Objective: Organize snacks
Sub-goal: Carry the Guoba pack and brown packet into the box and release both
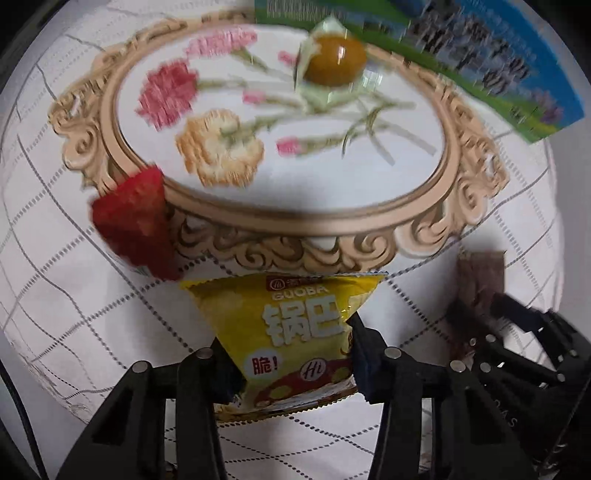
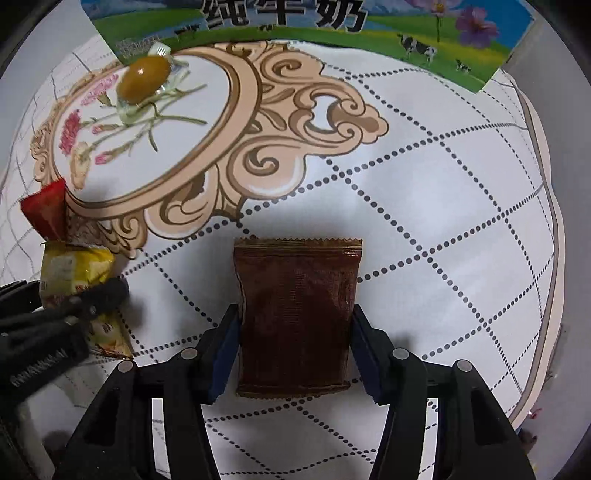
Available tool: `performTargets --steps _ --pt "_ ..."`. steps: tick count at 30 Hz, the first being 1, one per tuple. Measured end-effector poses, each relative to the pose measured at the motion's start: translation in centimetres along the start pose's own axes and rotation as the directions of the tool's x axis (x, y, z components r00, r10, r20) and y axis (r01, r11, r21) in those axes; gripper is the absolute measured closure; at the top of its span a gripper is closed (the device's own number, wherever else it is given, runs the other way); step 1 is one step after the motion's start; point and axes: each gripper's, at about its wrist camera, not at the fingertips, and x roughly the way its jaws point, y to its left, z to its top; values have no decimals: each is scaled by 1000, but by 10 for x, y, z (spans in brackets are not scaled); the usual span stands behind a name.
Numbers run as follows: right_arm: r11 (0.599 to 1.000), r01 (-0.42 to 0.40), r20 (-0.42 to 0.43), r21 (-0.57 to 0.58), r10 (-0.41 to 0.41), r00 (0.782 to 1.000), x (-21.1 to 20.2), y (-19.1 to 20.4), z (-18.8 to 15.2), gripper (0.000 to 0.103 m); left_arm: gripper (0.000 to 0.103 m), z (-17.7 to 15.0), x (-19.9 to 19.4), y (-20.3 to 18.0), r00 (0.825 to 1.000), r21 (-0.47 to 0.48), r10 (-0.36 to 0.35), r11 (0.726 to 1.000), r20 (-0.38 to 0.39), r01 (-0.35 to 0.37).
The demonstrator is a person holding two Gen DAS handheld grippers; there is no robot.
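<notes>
A yellow snack packet (image 1: 295, 332) is pinched between the fingers of the left gripper (image 1: 291, 354) at the bottom centre of the left wrist view, its upper edge reaching the scrolled border of the printed tablecloth (image 1: 332, 192). In the right wrist view a brown sachet (image 2: 297, 317) is clamped between the fingers of the right gripper (image 2: 295, 350), low in the middle of the frame over the dotted grid. A red wrapped snack (image 1: 133, 225) lies at centre left beside the oval print, and a clear-wrapped amber sweet (image 1: 334, 61) rests at the upper centre, just in front of a milk carton box (image 2: 295, 33) along the top edge. The step in hand appears to be a carry, with one snack gripped per side. The next move is judged to call for both packets being brought to a chosen gathering spot and released without the loose sweets being disturbed
</notes>
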Motion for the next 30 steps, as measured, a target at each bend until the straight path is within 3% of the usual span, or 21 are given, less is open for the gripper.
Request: performTargets --steps 4,7,12,16,20,25,30 --pt "993 -90 41 75 87 995 -38 -17 7 44 59 19 -51 -16 995 37 -72 997 71 69" --pt "986 -140 126 91 129 984 -85 -26 19 44 59 40 -106 -38 979 79 -146 988 141 136" --pt "973 -209 277 92 177 944 -168 -48 66 44 59 82 -159 -39 953 142 -239 966 186 214" --pt "981 -181 361 70 144 921 -201 -51 122 44 59 135 -187 -28 954 159 -235 965 184 207" --pt "983 -166 365 80 126 923 -205 -67 178 44 59 197 -181 -25 972 143 -184 976 147 163" --pt "987 -139 324 85 104 940 -179 -60 243 44 59 258 -154 -20 985 112 -128 987 117 115" --pt "989 -113 274 92 84 958 -145 -58 281 44 59 291 -121 -18 992 106 -100 990 78 92"
